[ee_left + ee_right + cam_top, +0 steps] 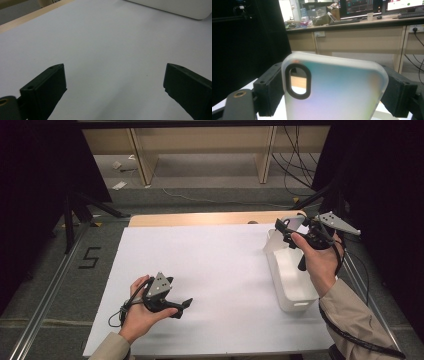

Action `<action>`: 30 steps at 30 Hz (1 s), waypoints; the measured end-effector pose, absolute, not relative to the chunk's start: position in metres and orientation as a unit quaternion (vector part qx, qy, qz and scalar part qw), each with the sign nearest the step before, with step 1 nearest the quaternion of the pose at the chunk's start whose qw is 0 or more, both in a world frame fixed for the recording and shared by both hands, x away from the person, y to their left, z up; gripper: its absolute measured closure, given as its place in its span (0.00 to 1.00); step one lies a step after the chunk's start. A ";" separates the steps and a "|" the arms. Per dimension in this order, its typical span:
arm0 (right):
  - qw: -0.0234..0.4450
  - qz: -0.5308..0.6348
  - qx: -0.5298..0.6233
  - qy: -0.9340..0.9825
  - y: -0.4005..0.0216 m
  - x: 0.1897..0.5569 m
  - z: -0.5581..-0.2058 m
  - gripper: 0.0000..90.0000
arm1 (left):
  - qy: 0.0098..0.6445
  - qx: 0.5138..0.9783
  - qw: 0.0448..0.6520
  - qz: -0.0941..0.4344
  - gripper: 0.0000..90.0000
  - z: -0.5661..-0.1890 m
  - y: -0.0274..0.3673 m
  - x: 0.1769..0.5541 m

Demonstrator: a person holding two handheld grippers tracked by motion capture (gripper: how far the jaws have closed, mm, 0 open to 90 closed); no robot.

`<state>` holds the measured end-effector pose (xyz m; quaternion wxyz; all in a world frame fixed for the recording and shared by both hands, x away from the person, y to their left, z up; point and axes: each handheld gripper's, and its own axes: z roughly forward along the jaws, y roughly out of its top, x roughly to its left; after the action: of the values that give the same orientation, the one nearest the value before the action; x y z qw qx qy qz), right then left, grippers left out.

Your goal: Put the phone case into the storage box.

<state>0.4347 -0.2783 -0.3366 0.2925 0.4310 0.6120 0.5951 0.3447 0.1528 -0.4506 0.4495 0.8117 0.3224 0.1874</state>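
Closest to the lens in the right gripper view stands a frosted phone case (334, 90), pale and translucent with a black-rimmed oval camera cutout near its upper left corner; it sits upright between the two black jaws of the right gripper (334, 95), one pad pressed against each long edge, so the jaws are clamped on the case across its width; behind it, out of focus, run wooden desks with monitors on top. From the high view the same gripper (290, 231) is held in the person's right hand (320, 260) above the far end of a white bin (295, 295), which lies along the right side of the white table sheet (210, 270); the case (295, 222) shows there as a small pale shape at the gripper's tip, off the table. Over on the near left, the left hand (140, 312) rests the left gripper (186, 304) low on the sheet, well apart from the bin; in the left gripper view its jaws stand wide with bare white surface between them (115, 82), holding nothing; a corner of the bin (175, 8) shows at the upper right there.
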 end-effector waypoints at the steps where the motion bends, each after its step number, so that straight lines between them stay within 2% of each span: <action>1: 0.292 0.595 0.432 0.612 -0.279 0.435 -0.336 0.20 | 0.322 0.812 0.449 0.188 0.04 -0.450 0.153 0.345; 30: 0.321 0.577 0.452 0.599 -0.299 0.439 -0.333 0.20 | 0.323 0.812 0.449 0.188 0.04 -0.451 0.153 0.345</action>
<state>0.4394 -0.2994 -0.3329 0.3208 0.4521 0.5994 0.5774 0.3450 0.1530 -0.4507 0.4490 0.8117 0.3228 0.1879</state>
